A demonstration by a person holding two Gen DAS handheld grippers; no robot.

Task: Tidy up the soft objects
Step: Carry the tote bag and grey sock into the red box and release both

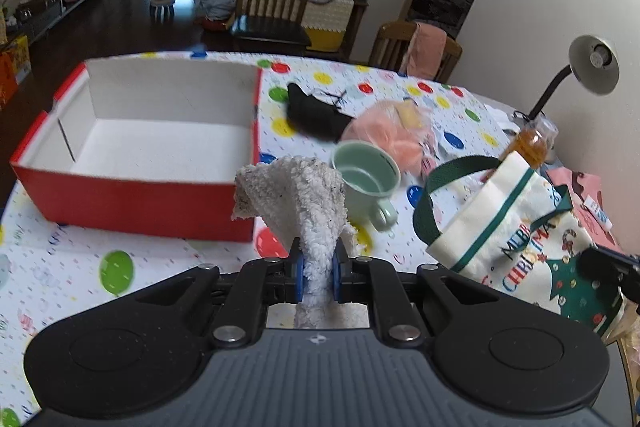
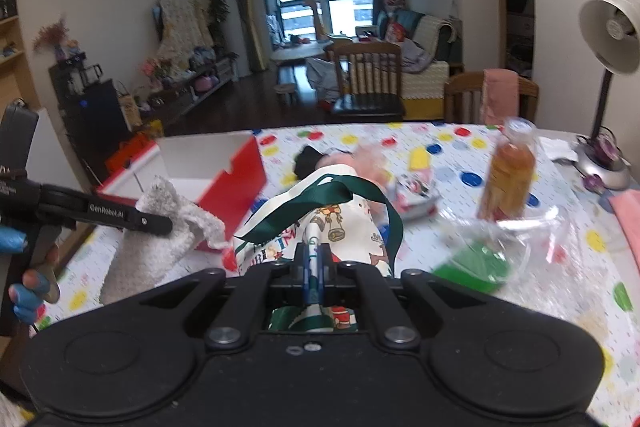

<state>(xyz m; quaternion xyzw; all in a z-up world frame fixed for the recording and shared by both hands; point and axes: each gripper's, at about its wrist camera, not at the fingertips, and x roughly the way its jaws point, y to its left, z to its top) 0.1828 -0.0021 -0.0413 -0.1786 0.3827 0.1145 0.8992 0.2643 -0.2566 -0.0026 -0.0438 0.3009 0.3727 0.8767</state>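
Note:
My left gripper point(image 1: 318, 267) is shut on a fluffy white towel point(image 1: 296, 195) and holds it above the table, just in front of the near right corner of an open red box point(image 1: 136, 187) with a white inside. The towel point(image 2: 160, 243) and left gripper point(image 2: 156, 223) also show in the right wrist view. My right gripper point(image 2: 316, 267) is shut on a Christmas tote bag point(image 2: 340, 227) with green handles, lifted off the table. The bag also shows in the left wrist view point(image 1: 512, 227). A black cloth point(image 1: 312, 111) and a pink mesh sponge point(image 1: 384, 131) lie further back.
A mint green mug point(image 1: 364, 179) stands right of the towel. A bottle of orange drink point(image 2: 508, 179), a clear plastic bag point(image 2: 532, 243) and a desk lamp point(image 2: 604, 163) are at the right. Wooden chairs point(image 2: 368, 83) stand behind the balloon-print tablecloth point(image 1: 120, 267).

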